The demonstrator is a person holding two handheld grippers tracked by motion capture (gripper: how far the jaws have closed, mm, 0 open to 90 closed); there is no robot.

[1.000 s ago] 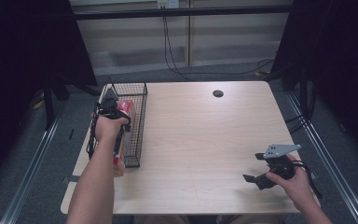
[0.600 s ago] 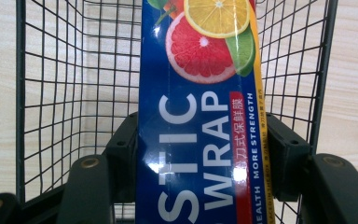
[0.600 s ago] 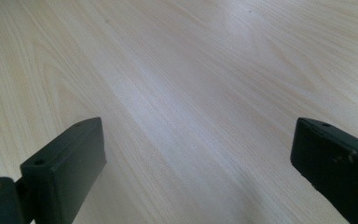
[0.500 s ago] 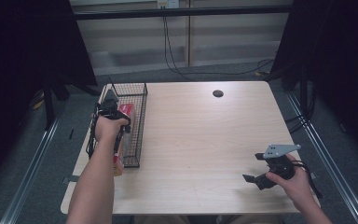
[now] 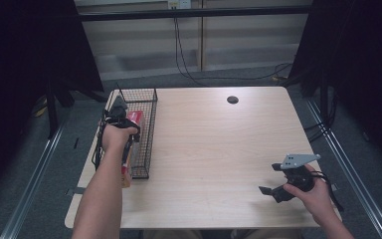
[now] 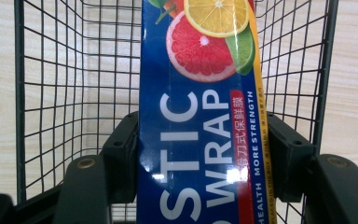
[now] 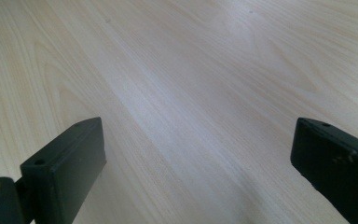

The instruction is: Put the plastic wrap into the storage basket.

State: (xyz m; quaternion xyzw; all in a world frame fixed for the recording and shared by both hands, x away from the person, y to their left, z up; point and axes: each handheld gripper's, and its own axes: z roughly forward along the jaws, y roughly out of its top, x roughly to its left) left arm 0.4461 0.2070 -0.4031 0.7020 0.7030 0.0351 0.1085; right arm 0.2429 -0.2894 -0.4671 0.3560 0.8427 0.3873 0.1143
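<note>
Blue plastic wrap box (image 6: 198,116), citrus-printed

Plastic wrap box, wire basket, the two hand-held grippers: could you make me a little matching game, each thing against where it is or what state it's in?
Things:
1. plastic wrap box
2. wire basket
3. left gripper
4. right gripper

States:
A. jaws wide apart over bare table, nothing between them
B. black mesh, standing on the table's left side
C. blue, with citrus fruit pictures, reaching into the basket
D. jaws on both sides of the box, just been opening

Pairs: 1-C, 2-B, 3-D, 4-A
</note>
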